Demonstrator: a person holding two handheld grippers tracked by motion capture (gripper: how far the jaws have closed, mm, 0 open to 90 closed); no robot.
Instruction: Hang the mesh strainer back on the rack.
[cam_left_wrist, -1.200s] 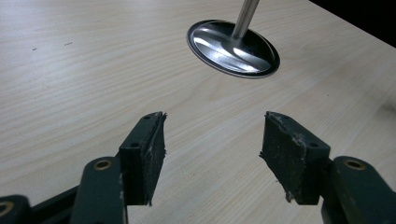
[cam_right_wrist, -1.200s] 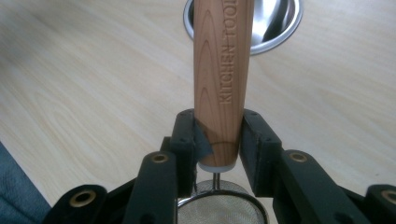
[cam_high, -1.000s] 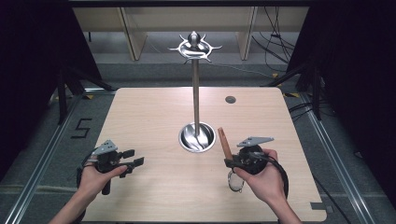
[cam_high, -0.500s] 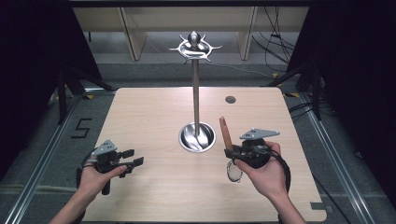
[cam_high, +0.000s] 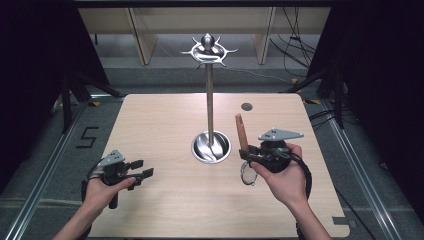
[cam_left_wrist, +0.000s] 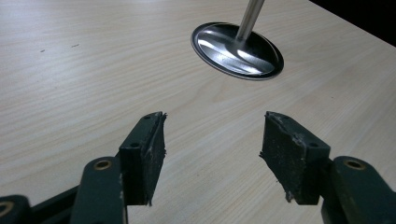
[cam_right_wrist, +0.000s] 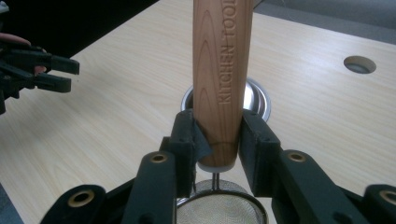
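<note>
Right gripper (cam_high: 248, 156) clamping wooden handle (cam_right_wrist: 219, 79) of strainer (cam_high: 248, 173), pads pressing both sides near handle's lower end; handle pointing up, mesh bowl hanging below jaws. Strainer sitting just right of stand (cam_high: 211, 146), close to its round steel base, above table (cam_high: 165, 120). Left gripper (cam_high: 142, 169) resting left of stand, well apart from it, jaws standing wide apart with nothing between them, pointing toward the base.

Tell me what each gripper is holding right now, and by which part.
The right gripper clamps a mesh strainer by the lower end of its wooden handle. The left gripper holds nothing.
</note>
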